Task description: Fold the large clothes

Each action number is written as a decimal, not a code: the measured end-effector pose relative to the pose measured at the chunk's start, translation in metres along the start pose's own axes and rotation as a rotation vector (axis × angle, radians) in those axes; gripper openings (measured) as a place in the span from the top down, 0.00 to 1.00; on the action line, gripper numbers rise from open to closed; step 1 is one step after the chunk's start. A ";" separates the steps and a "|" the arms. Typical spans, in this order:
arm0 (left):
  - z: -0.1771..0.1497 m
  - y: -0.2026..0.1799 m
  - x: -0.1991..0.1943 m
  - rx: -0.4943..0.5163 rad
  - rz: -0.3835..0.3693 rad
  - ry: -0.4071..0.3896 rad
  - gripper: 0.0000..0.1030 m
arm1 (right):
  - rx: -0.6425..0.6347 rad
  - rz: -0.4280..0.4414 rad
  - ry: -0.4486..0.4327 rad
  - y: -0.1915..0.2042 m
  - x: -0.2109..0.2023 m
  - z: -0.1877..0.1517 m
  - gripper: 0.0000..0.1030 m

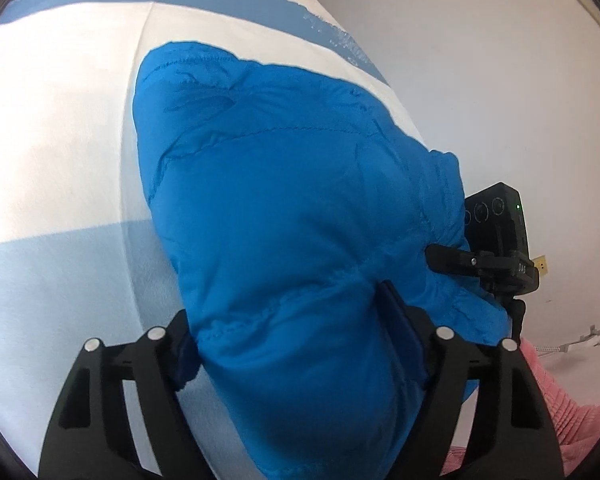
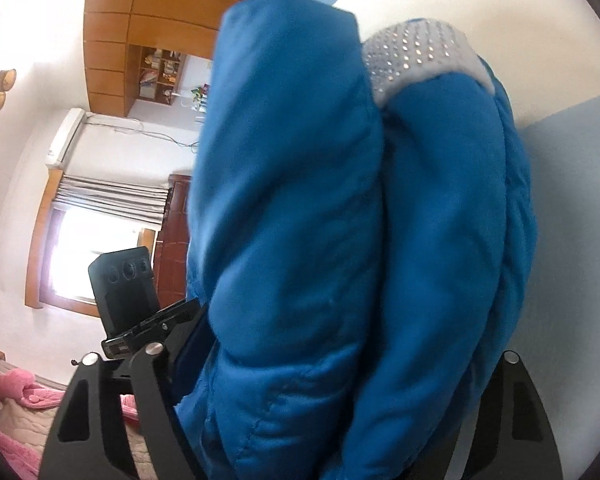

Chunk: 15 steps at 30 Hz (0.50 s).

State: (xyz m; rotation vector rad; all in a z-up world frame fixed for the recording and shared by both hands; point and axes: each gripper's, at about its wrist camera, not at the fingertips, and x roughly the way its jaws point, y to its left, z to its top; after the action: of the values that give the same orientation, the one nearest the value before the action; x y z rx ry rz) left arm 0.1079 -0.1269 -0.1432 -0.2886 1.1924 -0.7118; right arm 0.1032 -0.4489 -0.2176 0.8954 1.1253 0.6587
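Both grippers [image 1: 300,344] [image 2: 340,360] clamp blue jacket [image 1: 280,200]; bedsheet [image 1: 60,160] free left.

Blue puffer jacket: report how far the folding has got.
Done: the blue puffer jacket is already bunched into thick padded layers, its studded grey trim showing in the right wrist view. In hand: bulky folds fill both the left gripper and the right gripper. Left: it is not yet a flat, tidy bundle on the blue-and-white striped sheet.
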 end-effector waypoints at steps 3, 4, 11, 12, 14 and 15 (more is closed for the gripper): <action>0.002 -0.008 -0.013 0.020 0.008 -0.028 0.29 | -0.020 0.011 -0.008 0.009 -0.004 -0.004 0.22; 0.002 -0.012 -0.018 0.032 0.013 -0.040 0.30 | -0.031 0.009 -0.010 0.013 -0.003 -0.005 0.23; 0.003 -0.020 -0.053 0.076 0.017 -0.109 0.30 | -0.122 -0.003 -0.055 0.045 -0.011 -0.001 0.27; 0.001 -0.018 -0.059 0.081 0.018 -0.118 0.30 | -0.139 -0.004 -0.058 0.049 -0.011 0.002 0.27; 0.004 -0.016 -0.070 0.089 0.020 -0.141 0.30 | -0.168 -0.002 -0.062 0.056 -0.010 0.008 0.27; 0.007 -0.015 -0.075 0.093 0.023 -0.153 0.30 | -0.182 0.000 -0.062 0.060 -0.007 0.013 0.27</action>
State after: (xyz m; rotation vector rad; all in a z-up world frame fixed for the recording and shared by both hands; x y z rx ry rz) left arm 0.0950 -0.0914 -0.0769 -0.2468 1.0134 -0.7102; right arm 0.1127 -0.4282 -0.1596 0.7549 0.9928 0.7169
